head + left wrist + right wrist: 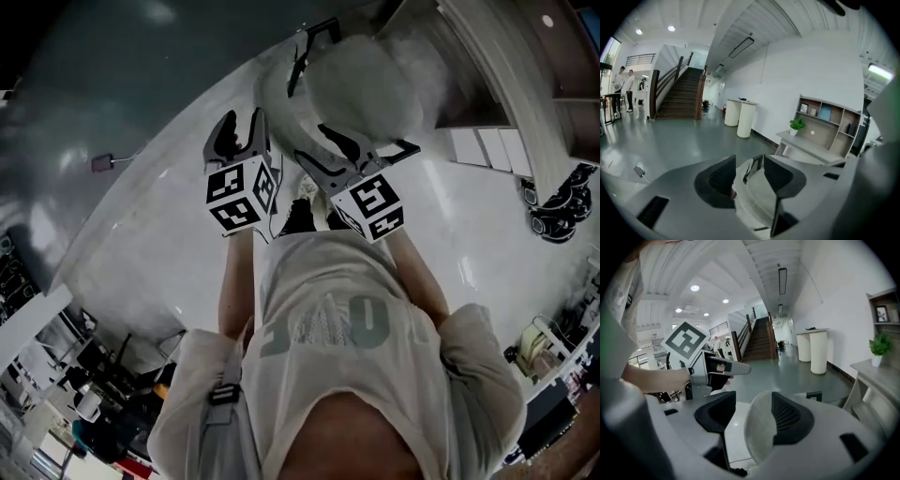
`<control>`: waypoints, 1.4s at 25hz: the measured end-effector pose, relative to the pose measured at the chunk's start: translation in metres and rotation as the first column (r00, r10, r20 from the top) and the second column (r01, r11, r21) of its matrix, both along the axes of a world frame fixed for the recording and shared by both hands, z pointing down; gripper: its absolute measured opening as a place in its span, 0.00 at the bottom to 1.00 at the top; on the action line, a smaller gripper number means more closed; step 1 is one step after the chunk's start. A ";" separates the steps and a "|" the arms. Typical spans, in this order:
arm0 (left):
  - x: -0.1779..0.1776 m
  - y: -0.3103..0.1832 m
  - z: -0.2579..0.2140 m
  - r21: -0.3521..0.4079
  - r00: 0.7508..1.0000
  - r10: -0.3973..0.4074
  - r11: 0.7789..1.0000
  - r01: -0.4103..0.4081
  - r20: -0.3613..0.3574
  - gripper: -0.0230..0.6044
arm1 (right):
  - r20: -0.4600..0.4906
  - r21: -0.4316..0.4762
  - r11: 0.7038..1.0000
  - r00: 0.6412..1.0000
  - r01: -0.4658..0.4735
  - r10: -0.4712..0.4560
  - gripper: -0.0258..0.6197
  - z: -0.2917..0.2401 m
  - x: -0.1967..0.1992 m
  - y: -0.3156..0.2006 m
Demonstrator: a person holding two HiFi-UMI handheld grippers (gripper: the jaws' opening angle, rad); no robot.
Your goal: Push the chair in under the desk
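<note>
Standing behind the chair [366, 84], short of the desk [811, 146] ahead and to the right. Straddling its back rim with the left gripper [750, 159], jaws wide, not pinching. Same with the right gripper [753, 397], spread around the padded edge. Can't see seat or legs, hidden under the backrest.

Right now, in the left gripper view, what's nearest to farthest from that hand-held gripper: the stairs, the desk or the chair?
1. Chair, right up close, low in the middle.
2. Desk, ahead on the right.
3. Stairs, far back on the left.
</note>
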State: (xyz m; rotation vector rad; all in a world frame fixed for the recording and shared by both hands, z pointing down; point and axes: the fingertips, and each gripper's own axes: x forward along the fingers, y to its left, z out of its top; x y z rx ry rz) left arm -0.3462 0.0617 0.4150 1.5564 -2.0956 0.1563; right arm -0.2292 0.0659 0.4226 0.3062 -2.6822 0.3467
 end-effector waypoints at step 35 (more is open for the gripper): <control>0.016 -0.023 0.152 -0.386 0.970 0.103 0.904 -0.184 -0.221 0.28 | -0.268 -0.124 0.983 0.950 0.133 -0.162 0.25 0.164 -0.027 0.039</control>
